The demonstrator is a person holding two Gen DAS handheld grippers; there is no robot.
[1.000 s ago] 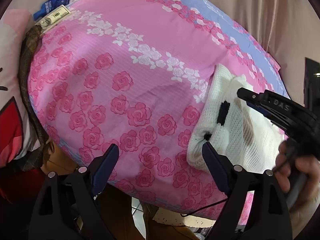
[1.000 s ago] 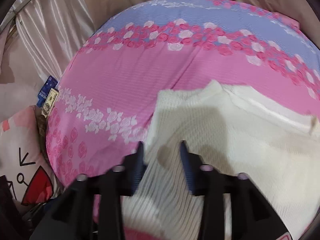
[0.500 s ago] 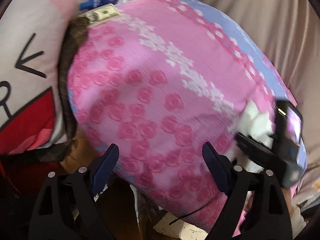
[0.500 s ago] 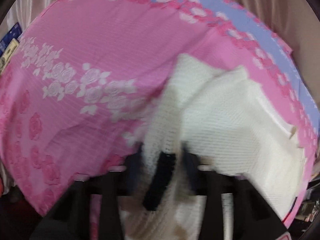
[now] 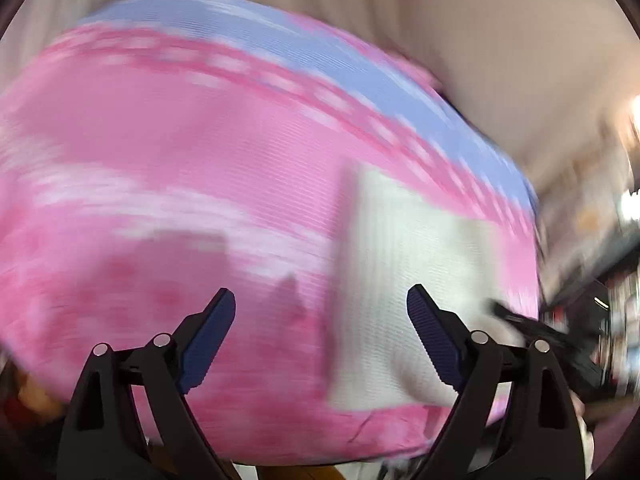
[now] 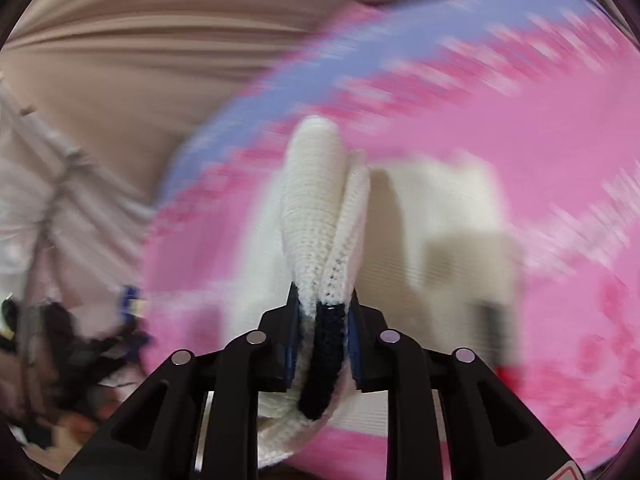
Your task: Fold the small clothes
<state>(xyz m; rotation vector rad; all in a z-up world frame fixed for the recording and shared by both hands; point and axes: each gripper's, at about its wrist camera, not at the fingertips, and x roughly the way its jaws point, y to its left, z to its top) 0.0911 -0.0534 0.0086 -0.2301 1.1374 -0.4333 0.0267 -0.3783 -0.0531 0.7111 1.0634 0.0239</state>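
Observation:
A small white knit garment lies on the pink rose-patterned bedspread, at the right of the blurred left wrist view. My left gripper is open and empty, just left of the garment's near edge. My right gripper is shut on a bunched fold of the white knit garment, with its dark trim pinched between the pads. The rest of the garment lies flat to the right. The right gripper shows blurred at the right edge of the left wrist view.
The bedspread has a lilac-blue band along its far edge. Beige curtains hang behind the bed. Dark clutter lies off the bed's left edge in the right wrist view.
Both views have swung sharply and are motion-blurred. My right gripper has closed on the garment's edge and lifted a fold. My left gripper has swung back toward the garment, still open.

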